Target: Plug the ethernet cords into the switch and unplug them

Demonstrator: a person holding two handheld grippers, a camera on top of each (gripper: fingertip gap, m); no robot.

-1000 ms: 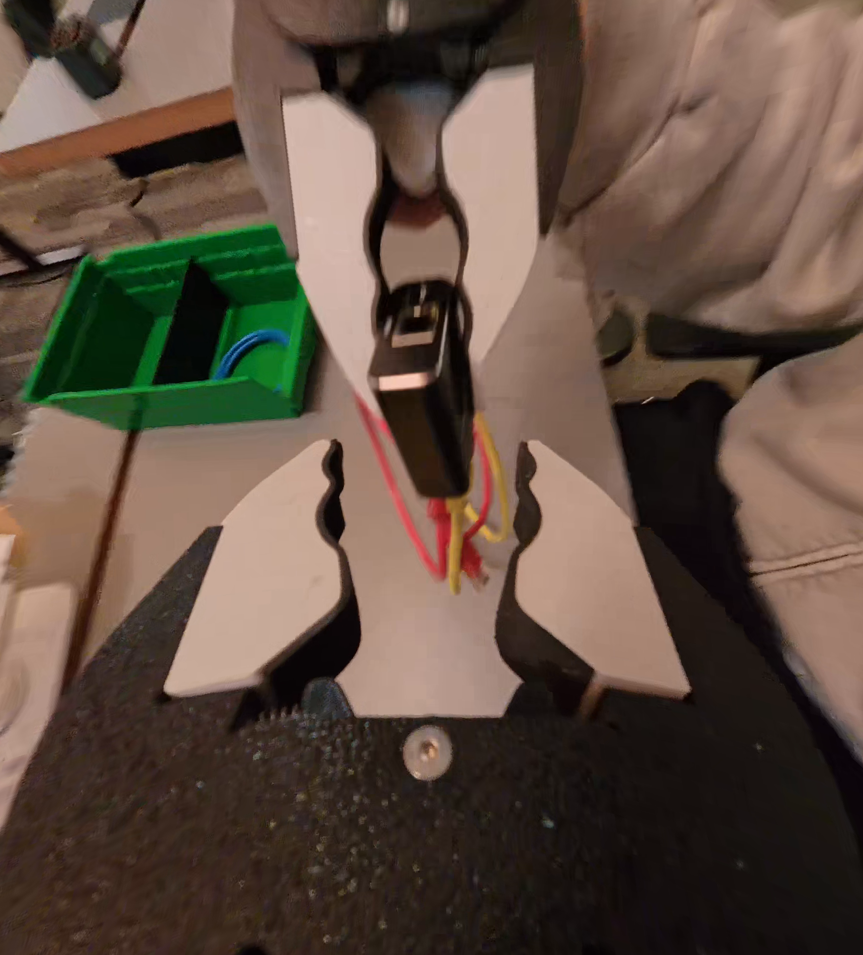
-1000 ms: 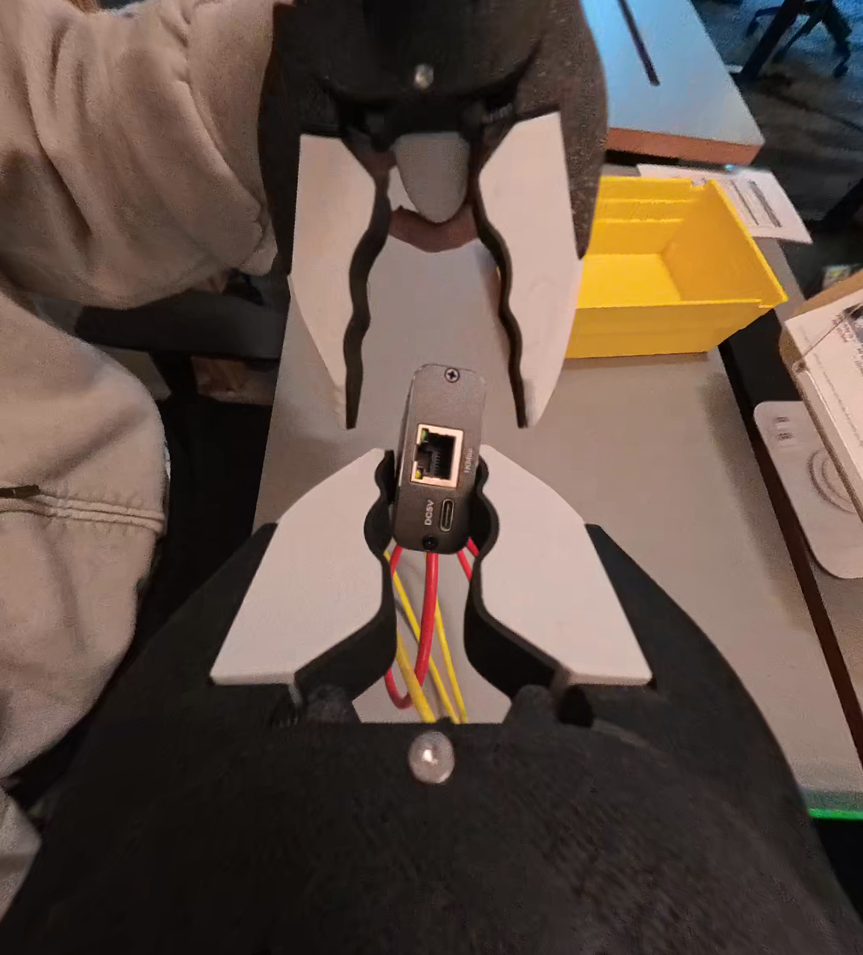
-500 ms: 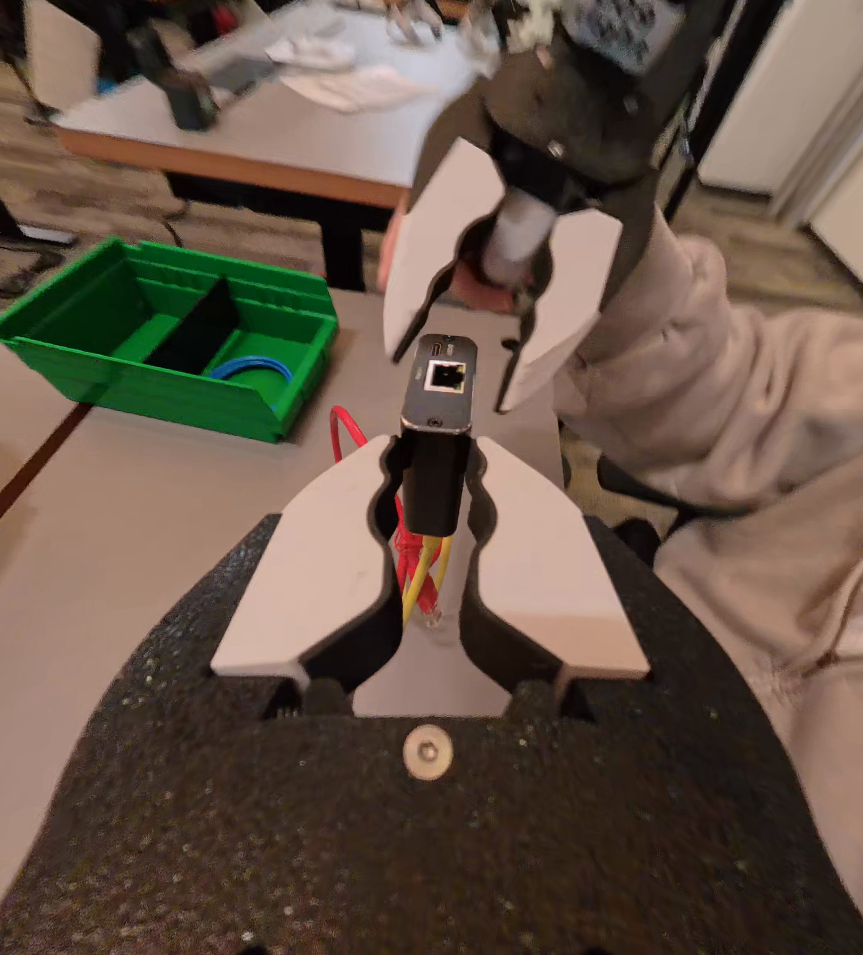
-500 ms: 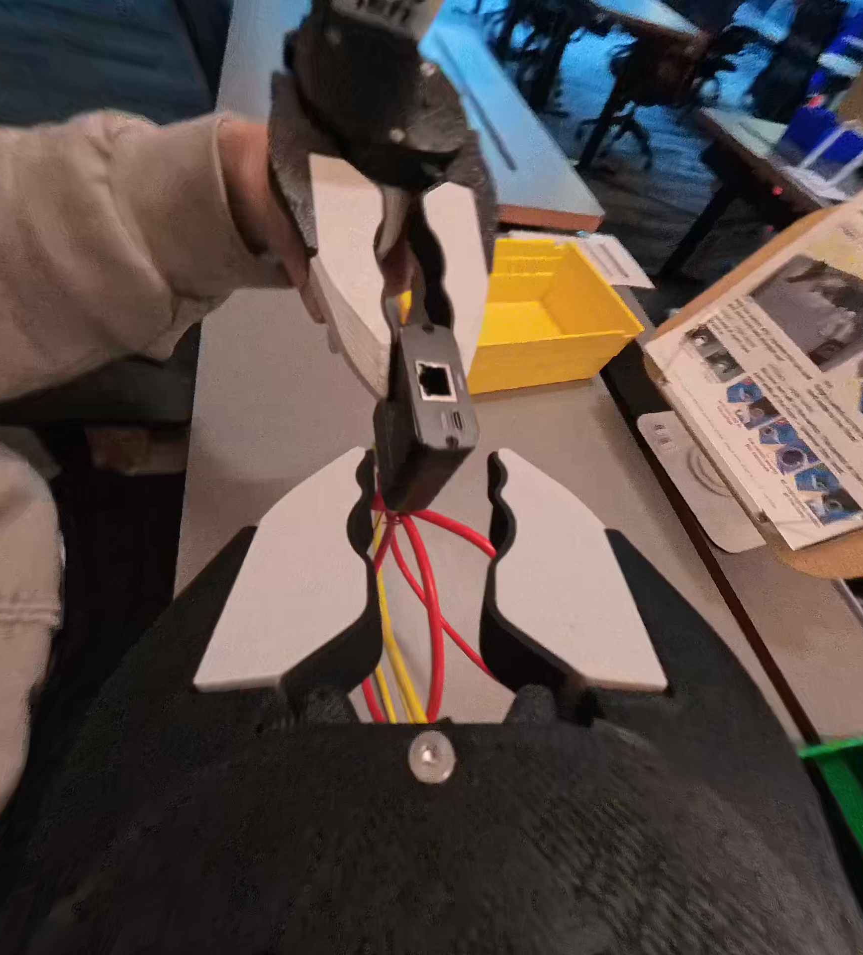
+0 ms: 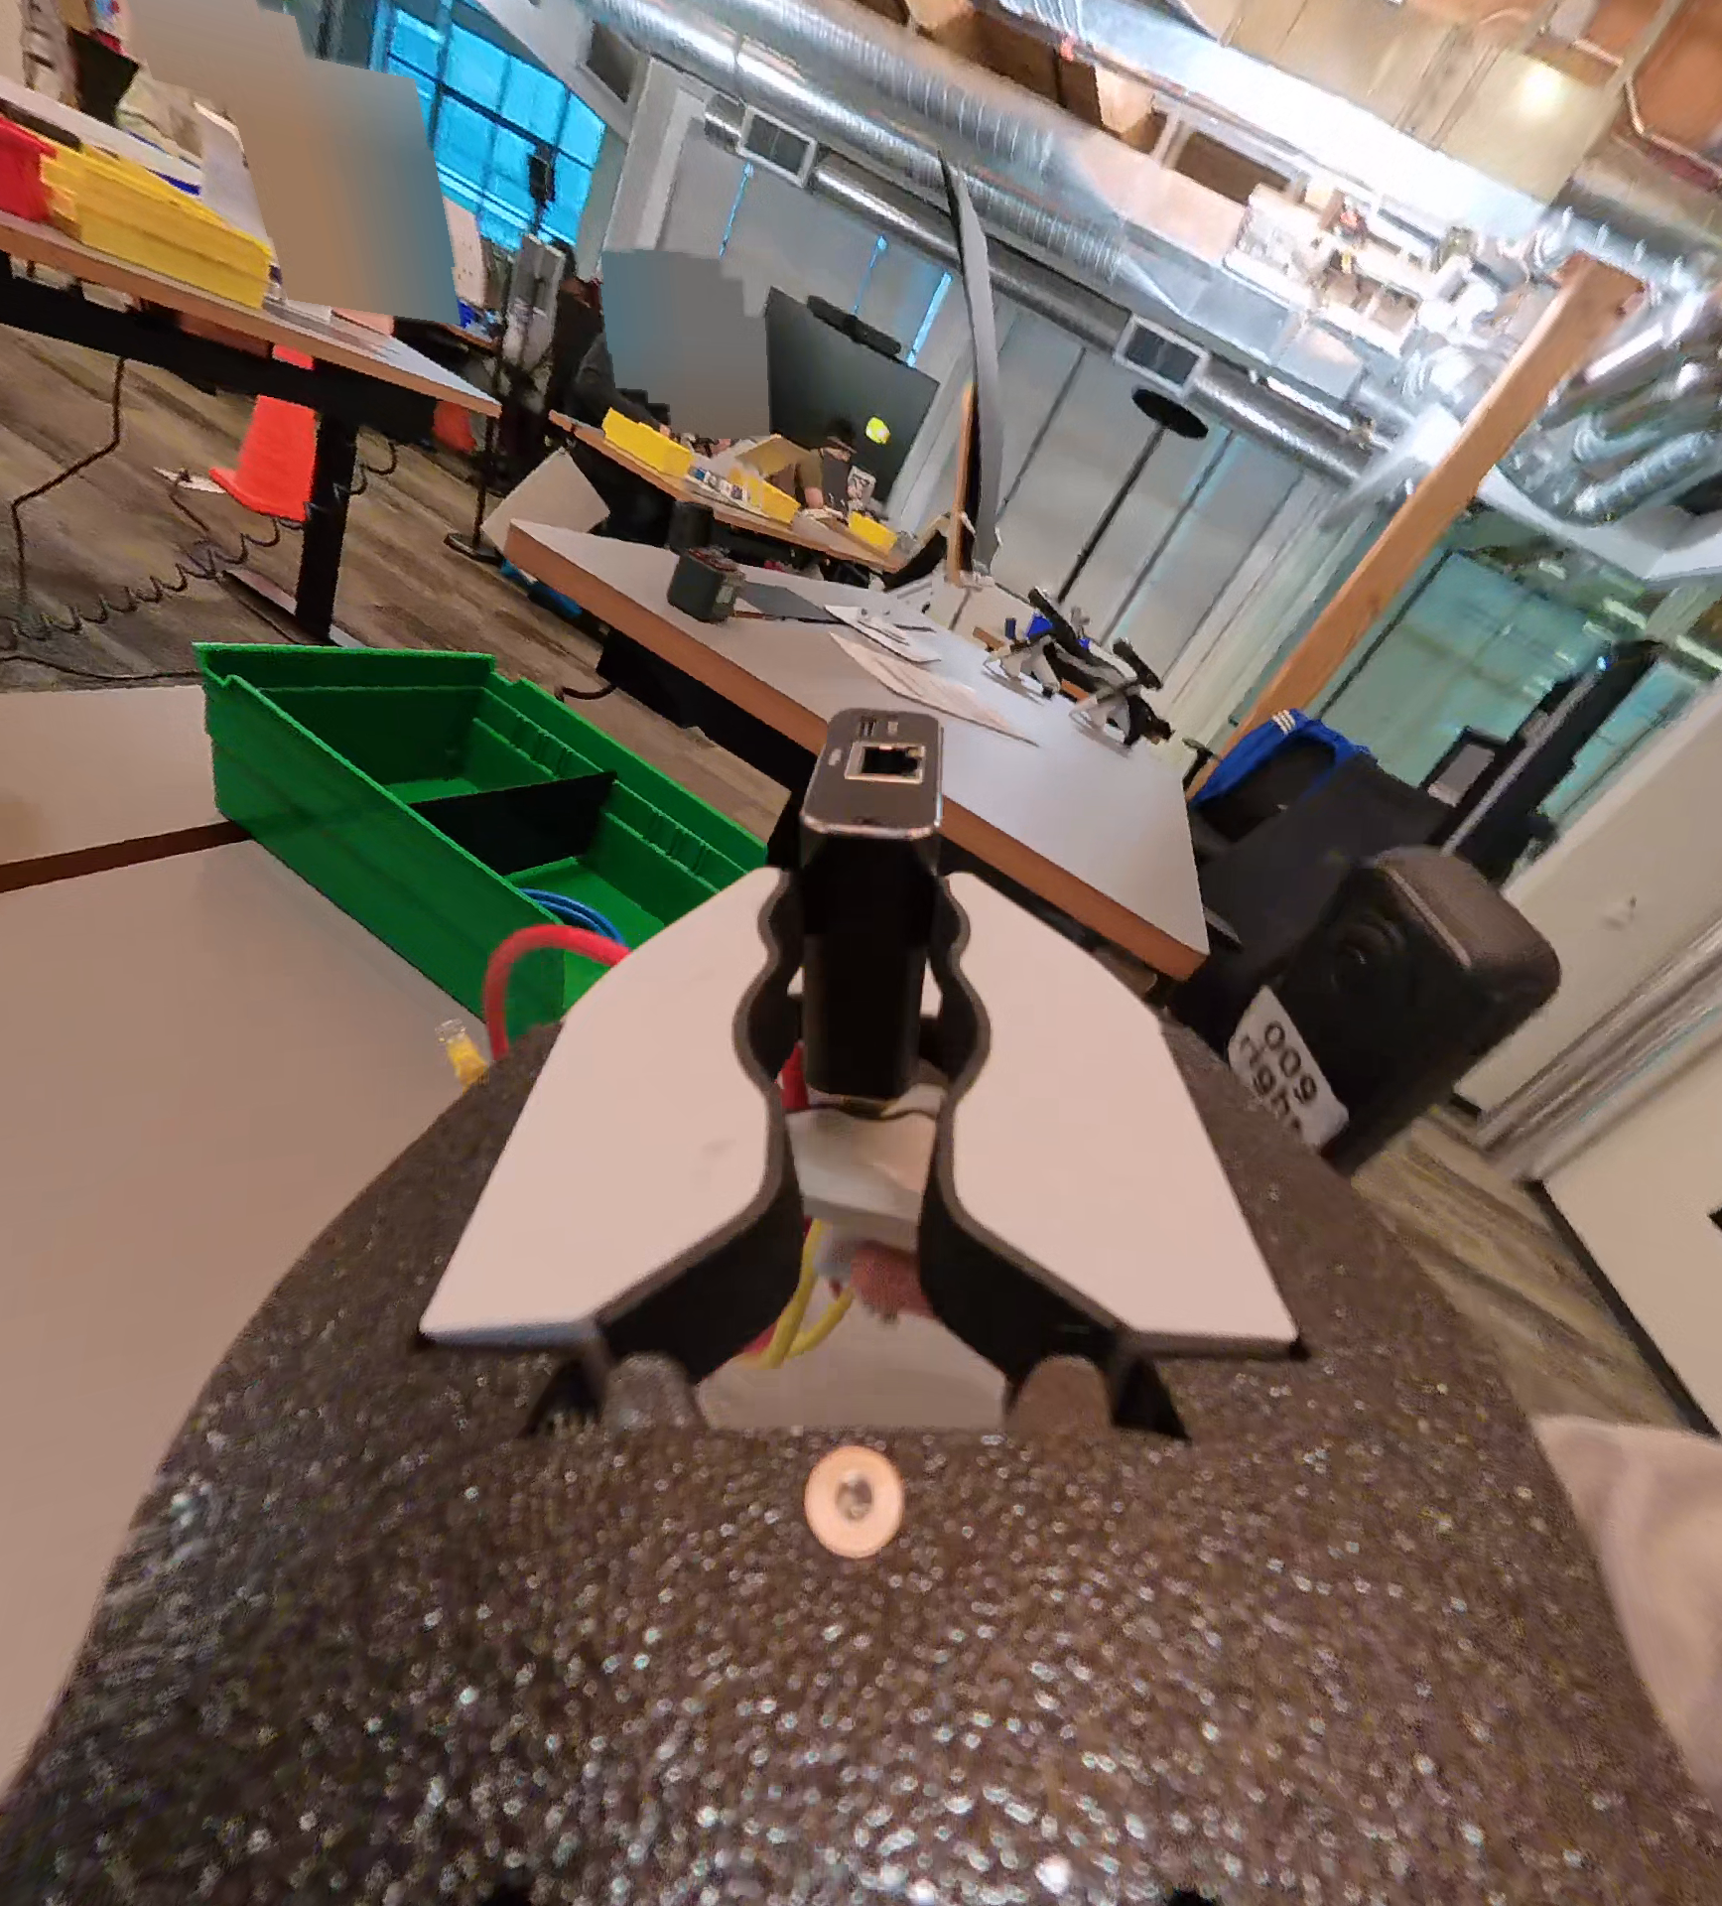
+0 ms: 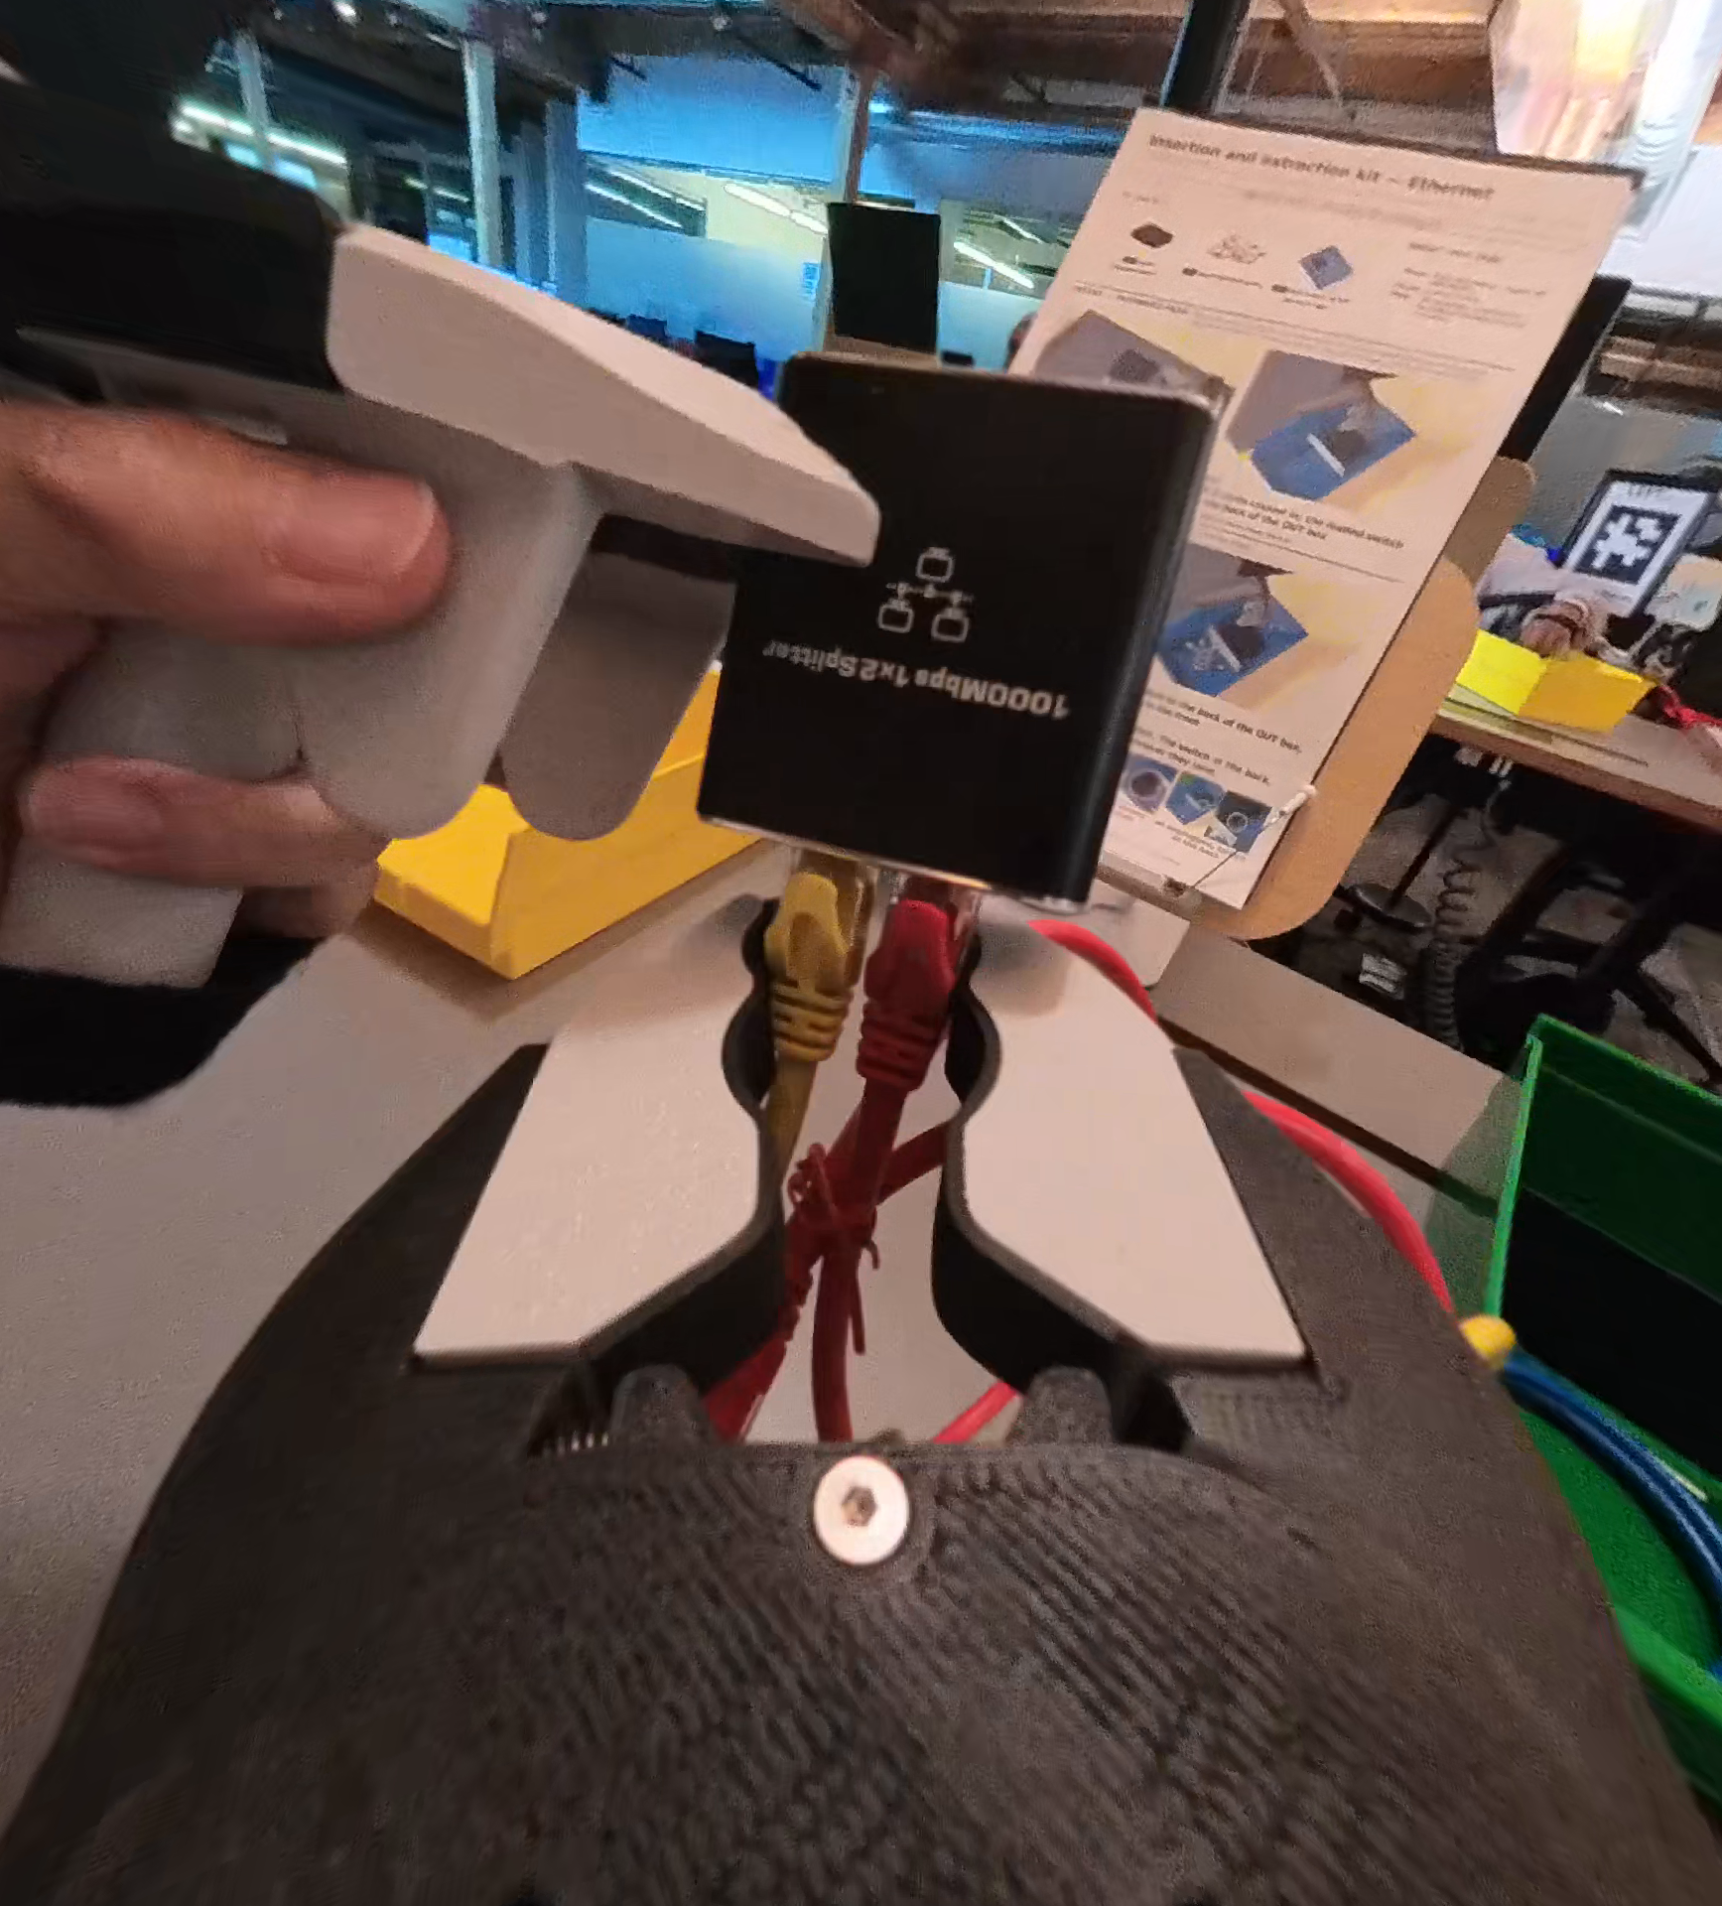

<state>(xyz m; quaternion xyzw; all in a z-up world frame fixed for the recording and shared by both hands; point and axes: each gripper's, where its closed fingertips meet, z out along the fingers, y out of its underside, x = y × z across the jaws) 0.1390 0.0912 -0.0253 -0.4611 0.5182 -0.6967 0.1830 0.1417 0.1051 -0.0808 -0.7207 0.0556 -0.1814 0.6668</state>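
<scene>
Handed across since a second ago, the switch (image 5: 867, 928) now sits clamped in the left hand-held gripper (image 5: 862, 990), lifted off the worktop (image 5: 145, 1135); right hand-held gripper (image 6: 856, 1031) hangs part-open around the yellow plug (image 6: 815, 970) and red plug (image 6: 903, 990), gripping neither. Rigid, light box; the plugs' stiff boots look the best hold.

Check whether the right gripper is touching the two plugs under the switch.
Cannot tell. In the right wrist view the right gripper flanks the yellow plug and red plug under the switch, but neither contact nor gap shows plainly.
</scene>
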